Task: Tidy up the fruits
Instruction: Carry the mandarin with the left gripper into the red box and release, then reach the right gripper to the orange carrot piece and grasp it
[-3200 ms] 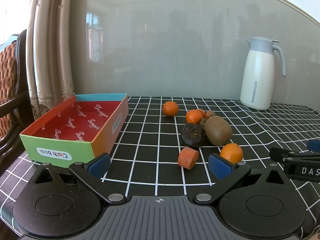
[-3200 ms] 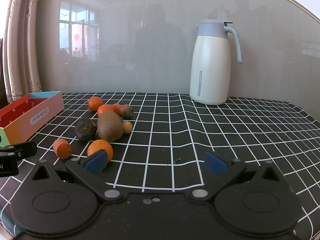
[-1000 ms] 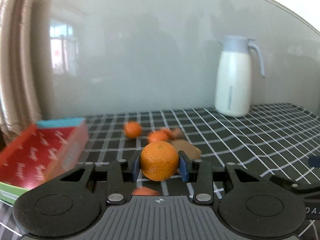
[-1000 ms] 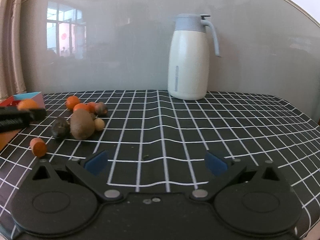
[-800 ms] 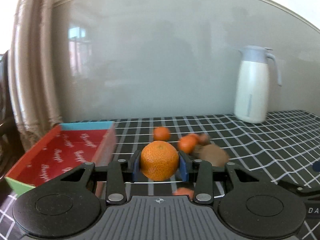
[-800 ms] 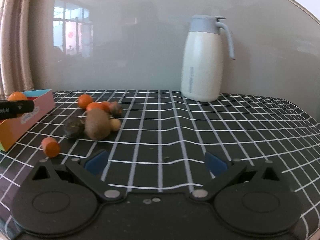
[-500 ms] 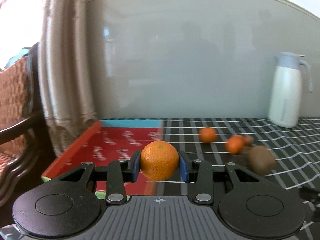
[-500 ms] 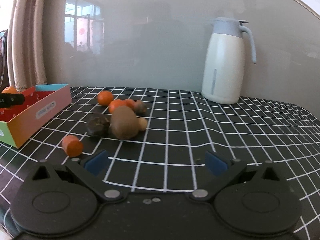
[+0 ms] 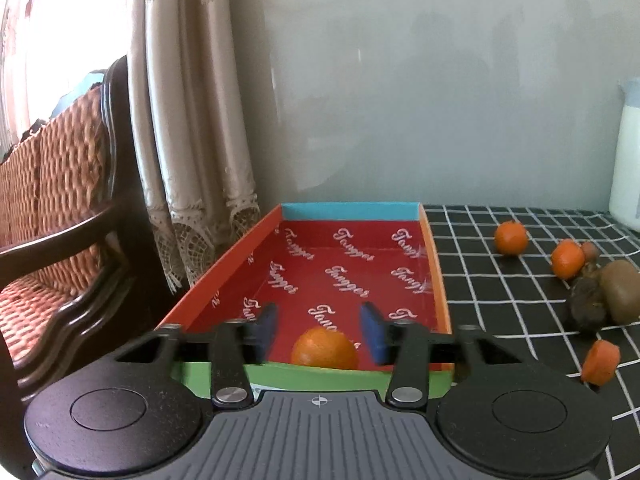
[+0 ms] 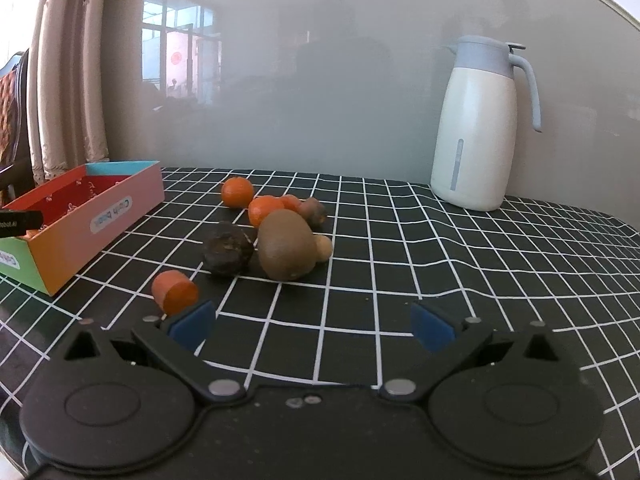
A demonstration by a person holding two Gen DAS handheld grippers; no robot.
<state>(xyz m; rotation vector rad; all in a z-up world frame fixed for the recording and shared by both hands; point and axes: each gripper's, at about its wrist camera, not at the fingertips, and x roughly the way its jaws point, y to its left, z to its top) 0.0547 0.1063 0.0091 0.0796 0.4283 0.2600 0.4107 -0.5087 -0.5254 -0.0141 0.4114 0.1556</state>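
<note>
The bench, under its black grid-checked cloth, carries everything here, and at its left end sits the cardboard box with the red printed floor. The left tongs hang over the near end of that box with their jaws opening, pads clear of the mandarin, which lies on the box floor just behind the green front wall. So the step in hand looks like the drop-off of one fruit, all but finished.

To my eye the next move is to draw the left tongs back out over the green wall and go for another piece from the heap. The right tongs are spread wide and hold nothing, low over the cloth just in front of the carrot stub.

Behind it the pile sits near the middle of the bench: a kiwi touching a dark wrinkled fruit, two more mandarins behind them, and a few small pieces I can't name.

A white jug stands well apart at the back right, out of the way. A wicker chair and a curtain crowd the box's left side, so the approach is best kept from the bench side
</note>
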